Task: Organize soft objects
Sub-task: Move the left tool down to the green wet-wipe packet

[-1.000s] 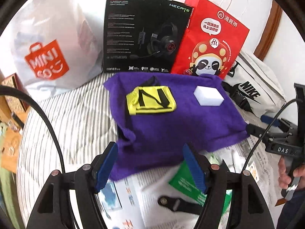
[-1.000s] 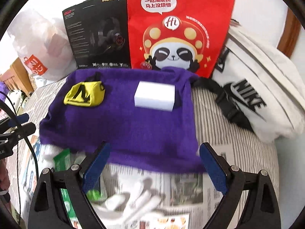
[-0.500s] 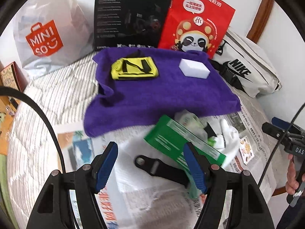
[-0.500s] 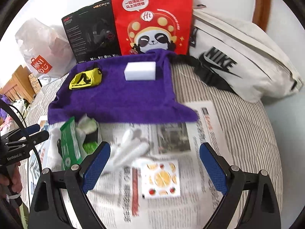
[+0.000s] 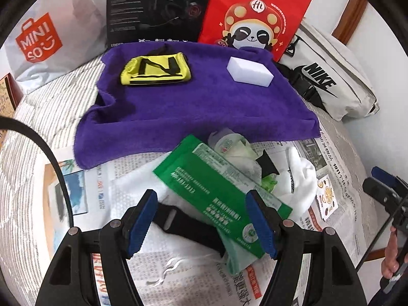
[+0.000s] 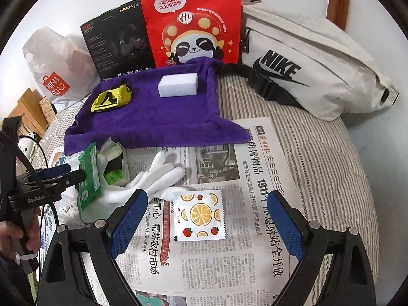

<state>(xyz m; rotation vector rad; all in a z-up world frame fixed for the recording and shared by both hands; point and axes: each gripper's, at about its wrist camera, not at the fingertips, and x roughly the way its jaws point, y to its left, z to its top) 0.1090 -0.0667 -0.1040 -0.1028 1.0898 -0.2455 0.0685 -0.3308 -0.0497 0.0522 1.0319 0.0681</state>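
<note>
Bags are lined up at 12 o'clock against the white wall: a white Miniso bag [image 5: 38, 40], a black headset box [image 5: 155, 7], a red panda bag [image 6: 191, 23] and a white Nike bag [image 6: 313, 61]. What is inside them cannot be seen. A purple towel [image 5: 193, 112] is spread on the striped bed [image 6: 321, 158], and a yellow pouch [image 5: 155, 70] and a white sponge block [image 6: 177, 86] are laid on it.

Newspaper [image 6: 224, 262] is spread below the towel. A green packet [image 5: 216, 193] is piled there with a white glove [image 6: 150, 181], a black strap [image 5: 188, 227] and a crumpled wrapper that is hard to make out. A fruit-print sachet [image 6: 200, 215] is seen at 6 o'clock from the glove.

The left gripper [image 5: 201, 223] is held apart over the green packet and strap, and nothing is squeezed. The right gripper [image 6: 206, 225] is spread wide over the sachet and is not touching it. A hand is cut off at the edge of each view.
</note>
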